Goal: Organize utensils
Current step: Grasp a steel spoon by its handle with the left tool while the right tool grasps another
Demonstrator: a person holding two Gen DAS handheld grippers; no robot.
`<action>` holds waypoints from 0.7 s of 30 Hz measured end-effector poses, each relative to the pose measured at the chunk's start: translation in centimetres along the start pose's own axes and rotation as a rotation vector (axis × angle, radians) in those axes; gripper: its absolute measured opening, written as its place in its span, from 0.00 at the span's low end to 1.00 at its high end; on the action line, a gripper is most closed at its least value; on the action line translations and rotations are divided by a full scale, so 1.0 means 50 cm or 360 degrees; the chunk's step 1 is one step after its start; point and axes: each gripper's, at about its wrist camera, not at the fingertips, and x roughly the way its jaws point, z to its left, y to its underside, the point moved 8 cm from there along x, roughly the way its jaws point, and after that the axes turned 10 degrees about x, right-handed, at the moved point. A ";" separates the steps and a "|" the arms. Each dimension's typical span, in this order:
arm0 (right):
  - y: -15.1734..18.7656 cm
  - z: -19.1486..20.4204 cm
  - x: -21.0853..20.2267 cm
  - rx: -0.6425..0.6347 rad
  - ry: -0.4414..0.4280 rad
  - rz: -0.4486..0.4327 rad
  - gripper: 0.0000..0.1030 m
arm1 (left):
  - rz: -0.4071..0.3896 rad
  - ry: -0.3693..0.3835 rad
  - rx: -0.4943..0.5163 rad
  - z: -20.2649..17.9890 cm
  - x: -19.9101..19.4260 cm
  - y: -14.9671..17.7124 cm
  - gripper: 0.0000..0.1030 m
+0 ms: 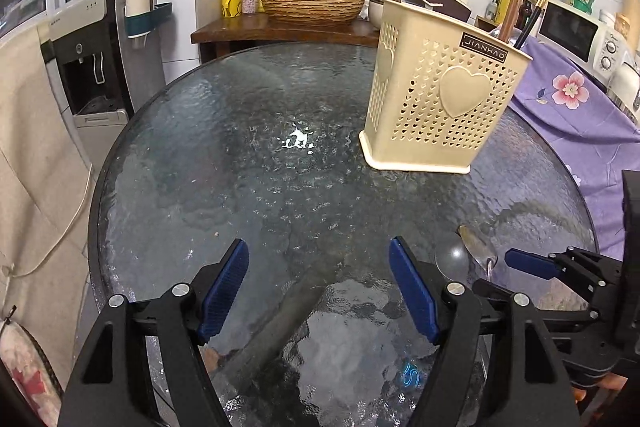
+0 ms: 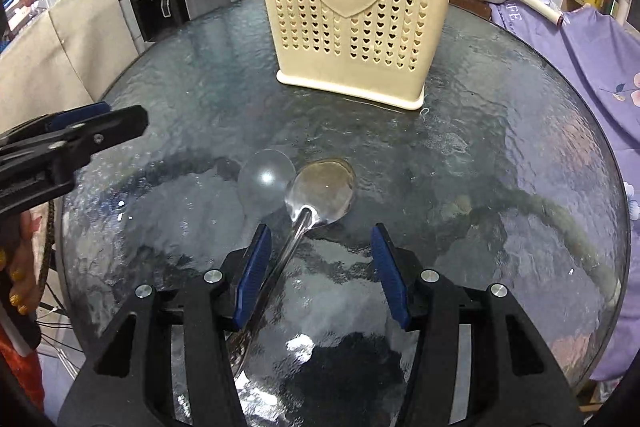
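Both wrist cameras are angling down close over the round textured-glass table (image 1: pixel 280 155), sharing the cream perforated utensil holder (image 2: pixel 352 19).

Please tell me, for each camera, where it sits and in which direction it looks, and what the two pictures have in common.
Left wrist: sits on the left tool, looks forward and down over the glass table; its open fingers show, with the right tool at the right edge.
Right wrist: sits on the right tool, looks down at the spoon; the handle lies between its open fingers, the left tool at left.
Shared: table, spoon, utensil holder.
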 end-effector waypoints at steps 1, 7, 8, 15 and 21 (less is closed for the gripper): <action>-0.004 -0.001 0.002 -0.0001 0.0000 -0.0001 0.51 | 0.0002 0.0003 0.0001 -0.002 0.000 0.001 0.69; -0.010 -0.024 -0.001 -0.0037 0.0002 0.0017 0.41 | 0.0020 0.0029 0.0007 -0.017 0.003 0.009 0.69; -0.010 -0.033 -0.004 -0.0032 -0.0008 0.0025 0.39 | 0.0022 0.0039 0.0012 -0.023 0.003 0.010 0.69; -0.010 -0.100 -0.019 0.0035 -0.0011 0.0041 0.38 | 0.0038 0.0137 0.0077 -0.084 0.004 0.011 0.69; -0.013 -0.130 -0.031 0.0164 -0.0091 0.0040 0.38 | 0.0085 0.0175 0.0195 -0.151 0.028 0.015 0.69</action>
